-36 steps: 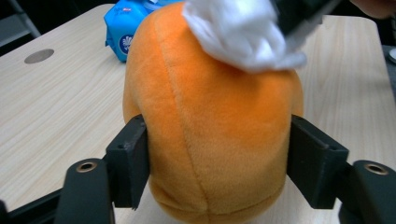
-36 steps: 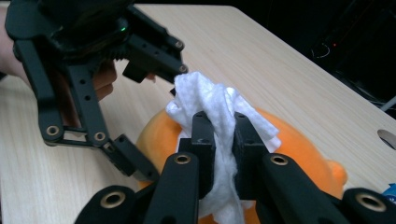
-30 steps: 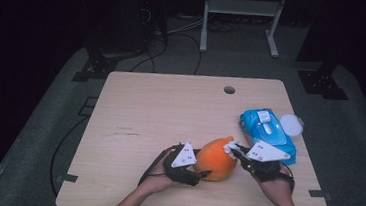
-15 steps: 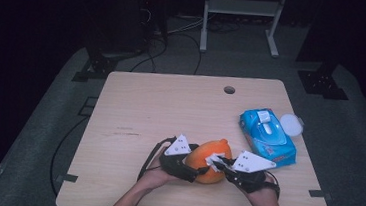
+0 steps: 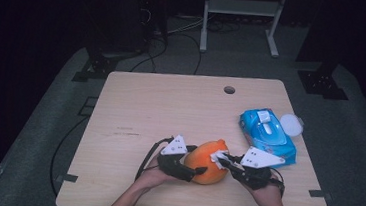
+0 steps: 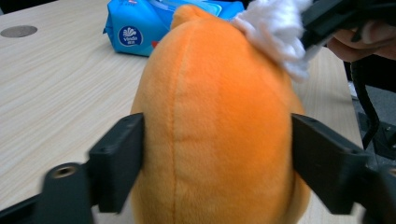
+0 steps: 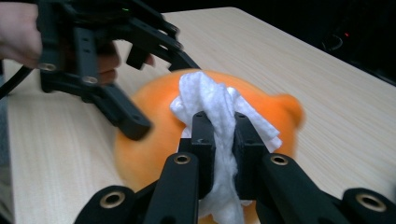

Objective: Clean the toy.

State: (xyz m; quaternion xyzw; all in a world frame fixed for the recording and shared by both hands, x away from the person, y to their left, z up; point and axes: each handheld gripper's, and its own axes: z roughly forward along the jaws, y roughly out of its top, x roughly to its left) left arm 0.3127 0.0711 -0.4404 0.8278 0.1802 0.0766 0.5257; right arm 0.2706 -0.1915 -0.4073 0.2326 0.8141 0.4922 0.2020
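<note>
An orange plush toy (image 5: 204, 164) stands near the table's front edge, between both grippers. My left gripper (image 5: 193, 160) has the toy (image 6: 215, 121) between its jaws. They have just been closing, and both pads now press its sides. My right gripper (image 7: 219, 126) is shut on a crumpled white wipe (image 7: 210, 98) and holds it against the toy's top (image 7: 149, 135). From the left gripper view the wipe (image 6: 280, 32) rests on the toy's upper right. In the high view the right gripper (image 5: 220, 159) comes in from the right.
A blue pack of wet wipes (image 5: 268, 135) lies right of the toy, with a round white lid (image 5: 292, 125) beside it. A cable hole (image 5: 229, 90) sits in the wooden table (image 5: 170, 107) near its far edge. The person's hands enter from the front edge.
The right gripper has shifted the wipe slightly leftward over the toy's top. The left gripper has resettled its jaws on the toy, which has turned a little.
</note>
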